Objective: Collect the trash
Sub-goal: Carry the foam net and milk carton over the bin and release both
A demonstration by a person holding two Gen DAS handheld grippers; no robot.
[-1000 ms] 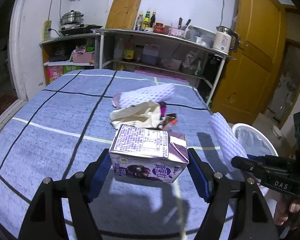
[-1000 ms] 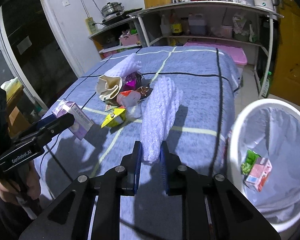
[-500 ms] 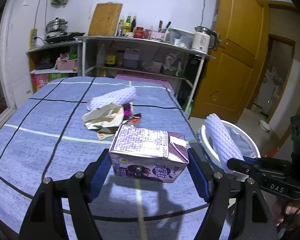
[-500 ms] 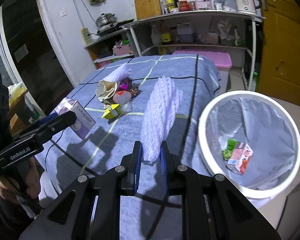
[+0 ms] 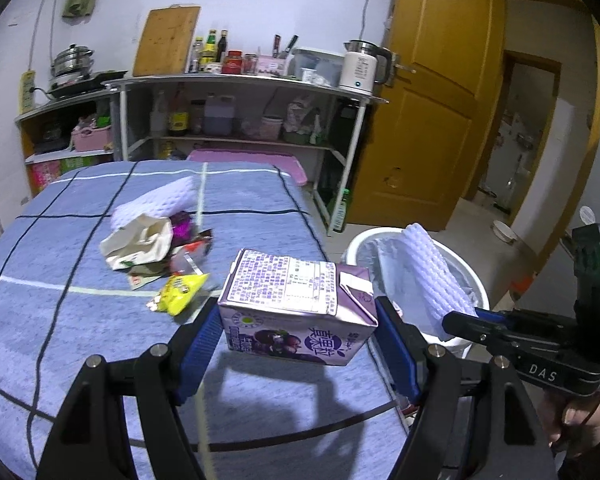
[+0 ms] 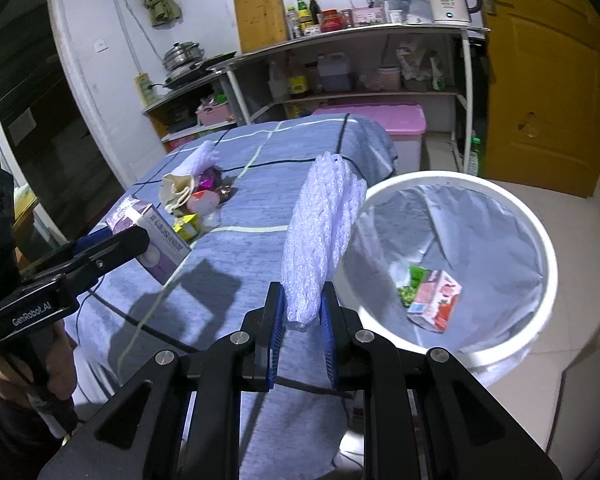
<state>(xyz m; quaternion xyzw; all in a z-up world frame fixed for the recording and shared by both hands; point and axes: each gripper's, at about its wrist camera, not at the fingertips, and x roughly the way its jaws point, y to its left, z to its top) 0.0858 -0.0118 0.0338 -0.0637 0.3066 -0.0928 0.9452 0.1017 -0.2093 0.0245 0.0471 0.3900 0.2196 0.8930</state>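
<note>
My left gripper (image 5: 298, 330) is shut on a purple milk carton (image 5: 296, 304), held above the table's right edge; the carton also shows in the right wrist view (image 6: 152, 236). My right gripper (image 6: 300, 316) is shut on a white foam net sleeve (image 6: 320, 236), held upright beside the rim of the white trash bin (image 6: 512, 208). The sleeve (image 5: 432, 276) hangs over the bin (image 5: 360, 240) in the left wrist view. A red and green carton (image 6: 432, 296) lies inside the bin. More trash (image 5: 156, 244) lies piled on the blue tablecloth.
The pile holds a second foam sleeve (image 5: 160, 200), a cream paper bag (image 5: 140, 240), a yellow wrapper (image 5: 180, 288) and other wrappers. Metal shelves (image 5: 240, 120) with bottles and a kettle stand behind the table. A yellow door (image 5: 428, 120) is at the right.
Both grippers have swung right toward the bin with their loads. The bin has come further into both views, and the sleeve now stands at its rim.
</note>
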